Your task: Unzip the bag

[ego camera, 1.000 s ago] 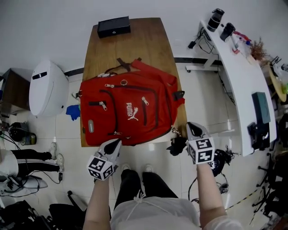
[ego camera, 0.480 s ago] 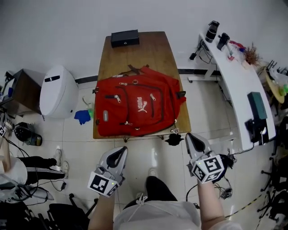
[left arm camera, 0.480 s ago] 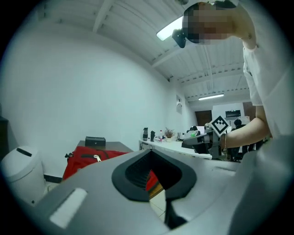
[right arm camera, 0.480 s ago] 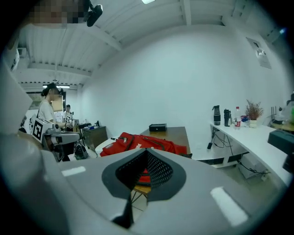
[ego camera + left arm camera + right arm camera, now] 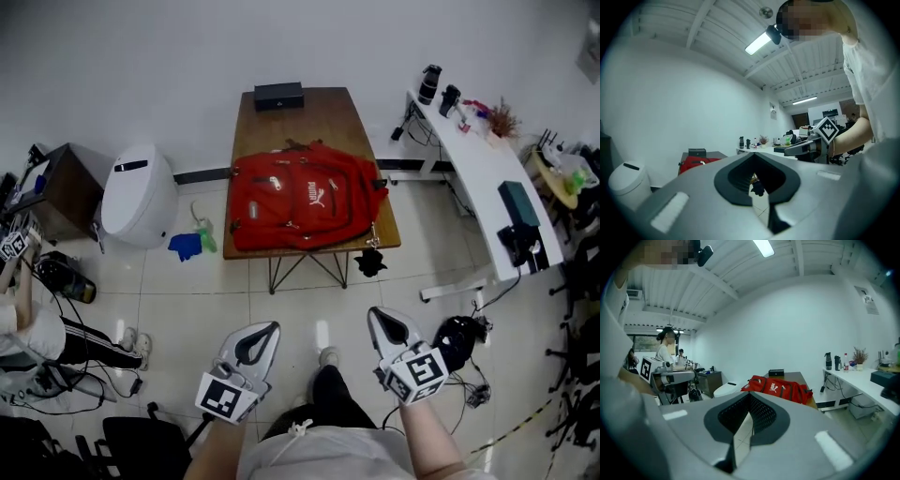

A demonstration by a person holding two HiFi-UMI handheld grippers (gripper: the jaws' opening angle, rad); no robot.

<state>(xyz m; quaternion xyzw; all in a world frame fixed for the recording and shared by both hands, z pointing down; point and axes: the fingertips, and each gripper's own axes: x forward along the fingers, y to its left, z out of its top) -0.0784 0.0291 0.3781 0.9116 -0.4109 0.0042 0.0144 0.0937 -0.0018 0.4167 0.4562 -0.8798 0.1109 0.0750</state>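
Observation:
A red backpack (image 5: pixel 305 195) lies flat on a wooden table (image 5: pixel 309 117), front side up, with its zippers too small to read. Both grippers hang far short of the table, over the floor near my body. My left gripper (image 5: pixel 271 326) is shut with nothing between its jaws. My right gripper (image 5: pixel 374 313) is likewise shut and empty. The left gripper view shows its closed jaws (image 5: pixel 753 156) and the backpack (image 5: pixel 695 163) far off at the left. Past the right gripper's closed jaws (image 5: pixel 750 395), the backpack (image 5: pixel 780 387) lies on the table in the distance.
A black box (image 5: pixel 278 96) sits at the table's far end. A white rounded bin (image 5: pixel 139 194) and a blue cloth (image 5: pixel 187 246) are left of the table. A long white desk (image 5: pixel 478 159) runs along the right. A seated person (image 5: pixel 23 328) is at the left edge.
The view has drawn back from the table, so the backpack looks smaller and farther. Both grippers have moved away from the bag's near edge and now hang over the floor.

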